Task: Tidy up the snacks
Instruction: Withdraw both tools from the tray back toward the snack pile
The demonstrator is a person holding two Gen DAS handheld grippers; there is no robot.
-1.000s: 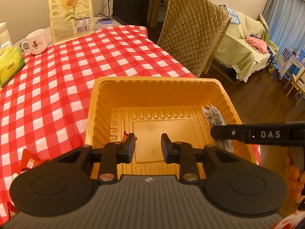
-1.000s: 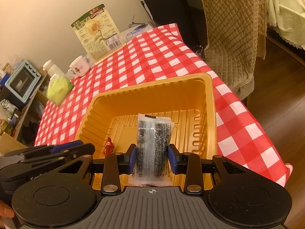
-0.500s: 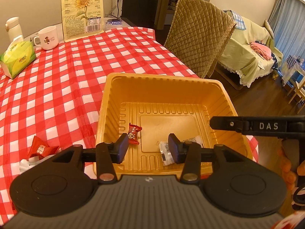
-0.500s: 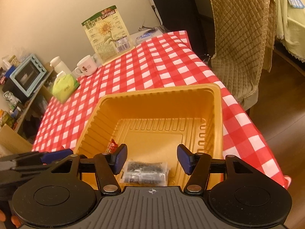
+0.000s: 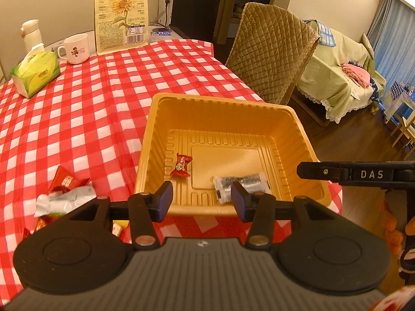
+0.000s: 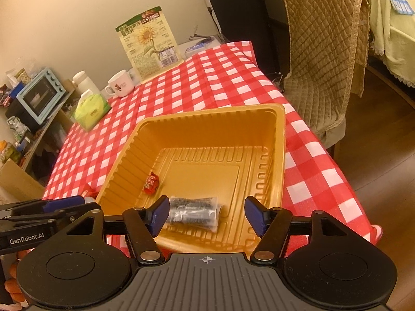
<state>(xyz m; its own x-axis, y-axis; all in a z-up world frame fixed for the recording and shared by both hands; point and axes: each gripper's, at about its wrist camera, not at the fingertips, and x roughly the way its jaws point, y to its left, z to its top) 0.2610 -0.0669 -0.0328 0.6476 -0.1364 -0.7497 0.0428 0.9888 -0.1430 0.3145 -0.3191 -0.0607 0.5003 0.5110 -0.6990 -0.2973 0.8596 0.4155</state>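
A yellow plastic tray (image 5: 223,108) (image 6: 281,140) sits on the red checked tablecloth near the table's front right corner. Inside it lie a small red candy (image 5: 181,165) (image 6: 151,183) and a clear packet of dark snack (image 5: 242,185) (image 6: 193,209). My left gripper (image 5: 201,201) is open and empty, above the tray's near rim. My right gripper (image 6: 206,215) is open and empty, just above the near rim with the packet below it. Several loose snacks, a red packet (image 5: 66,181) and a silver wrapper (image 5: 62,202), lie on the cloth left of the tray.
A tissue pack (image 5: 35,73), a white mug (image 5: 75,48), a white bottle (image 5: 32,35) and a tall sunflower-seed bag (image 5: 120,13) stand at the table's far end. A quilted chair (image 5: 269,57) stands right of the table. The table edge is right behind the tray.
My right gripper opened and dropped the dark snack packet into the tray, then drew back. My left gripper opened wider and pulled back and up from the tray.
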